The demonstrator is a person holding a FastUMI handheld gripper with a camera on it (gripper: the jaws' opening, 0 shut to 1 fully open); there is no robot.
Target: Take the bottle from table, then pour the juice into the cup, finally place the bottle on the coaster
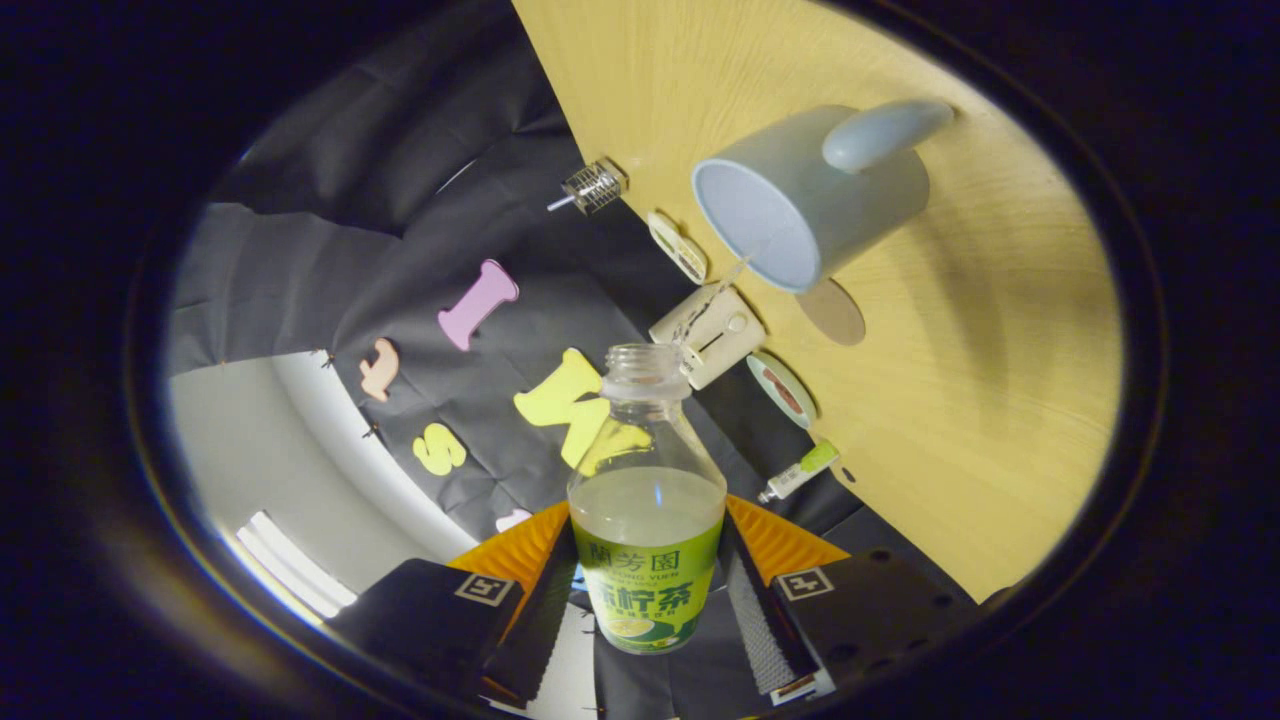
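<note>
Pale juice is seen leaving the uncapped bottle (647, 500), which is clamped between both fingers of the tongs (648, 610) and tilted toward the cup (805, 195) at two o'clock. A thin stream reaches the cup's mouth. The pick-up is judged complete and pouring under way, with much liquid remaining in the bottle. The coaster (832, 311), a brown disc on the wooden surface (1000, 380) just beside the cup, is unoccupied; placement there is outstanding.
</note>
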